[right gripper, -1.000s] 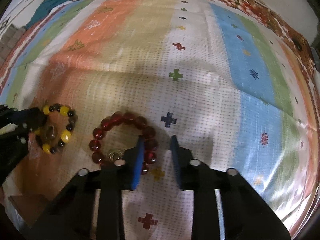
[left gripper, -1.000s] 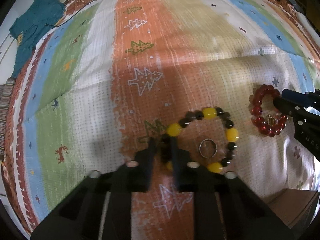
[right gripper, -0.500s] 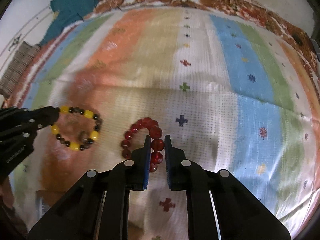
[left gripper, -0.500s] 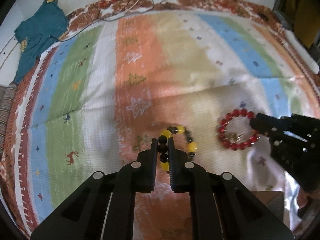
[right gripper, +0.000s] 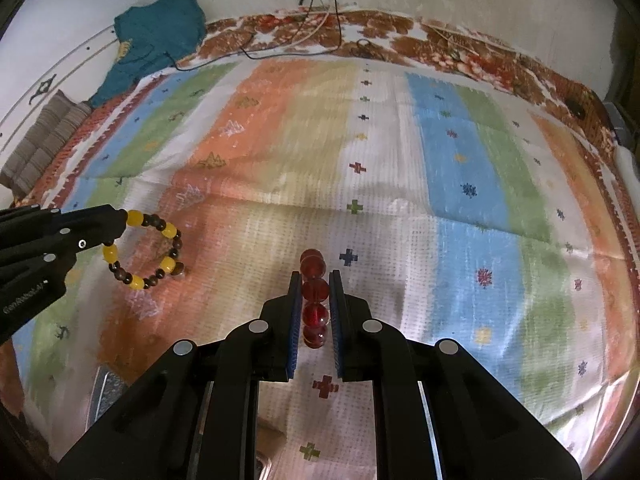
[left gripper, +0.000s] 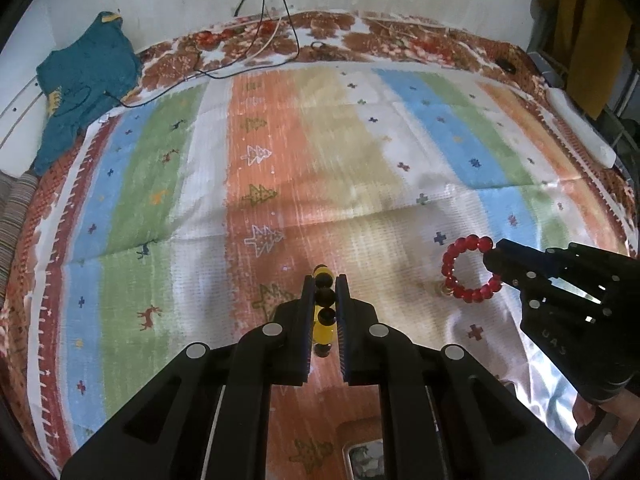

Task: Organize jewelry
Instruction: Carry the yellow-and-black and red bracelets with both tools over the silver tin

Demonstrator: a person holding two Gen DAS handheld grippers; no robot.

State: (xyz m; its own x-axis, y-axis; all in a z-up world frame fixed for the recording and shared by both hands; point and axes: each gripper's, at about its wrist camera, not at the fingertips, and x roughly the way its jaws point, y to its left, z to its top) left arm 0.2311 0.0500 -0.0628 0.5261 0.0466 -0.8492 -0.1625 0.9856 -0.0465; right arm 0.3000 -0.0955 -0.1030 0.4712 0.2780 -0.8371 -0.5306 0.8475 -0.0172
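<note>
Both grippers are up off the striped cloth, each with a bracelet in its bite. The left gripper has its jaws clenched on the yellow bracelet, seen edge-on from its own camera: a yellow bead pokes out past the tips, two dark beads sit between the pads, and a big yellow bead hangs lower in the gap. From the right camera the same bracelet hangs as a full ring off the left gripper's tip, yellow and dark brown beads alternating, clear of the cloth.

Over on the right, the right gripper has its jaws clamped on the red bracelet, also edge-on: a column of glossy red beads stacked between the blue pads, the top bead sticking out beyond the tips. From the left camera it shows as an open red ring held by its right side at the right gripper's tip, with something small and glinting at its lower left, too small to tell.

A teal garment lies at the far left corner, cables trail down the wall behind.
</note>
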